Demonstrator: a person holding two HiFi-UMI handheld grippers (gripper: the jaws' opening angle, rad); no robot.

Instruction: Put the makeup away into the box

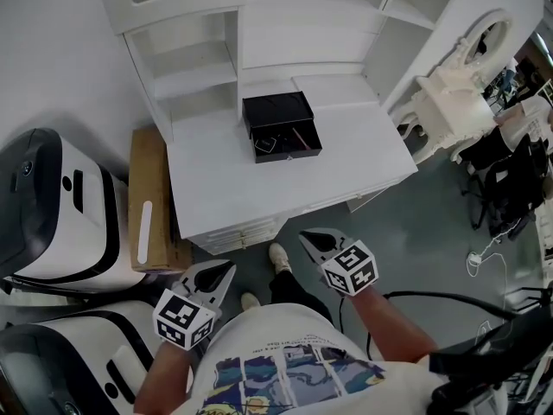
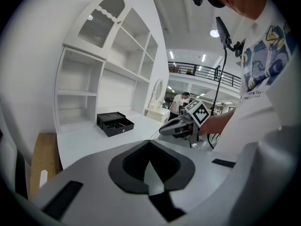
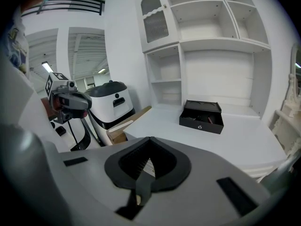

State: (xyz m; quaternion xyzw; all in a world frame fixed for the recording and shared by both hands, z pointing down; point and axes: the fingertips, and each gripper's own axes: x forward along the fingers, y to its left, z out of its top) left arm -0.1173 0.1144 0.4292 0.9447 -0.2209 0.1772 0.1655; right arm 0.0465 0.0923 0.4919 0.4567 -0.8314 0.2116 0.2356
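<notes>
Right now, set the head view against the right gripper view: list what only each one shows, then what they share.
Only the head view: the person's shoes on the floor, a cable lying there, and the right gripper seen from outside. Only the right gripper view: the railed upper gallery under ceiling lights, and that gripper's shut jaws close up. Both: the open black box on the white desk, the cardboard carton, the white-and-black machine and the left gripper.

White desk (image 1: 226, 188), cardboard carton (image 1: 149, 193)
</notes>
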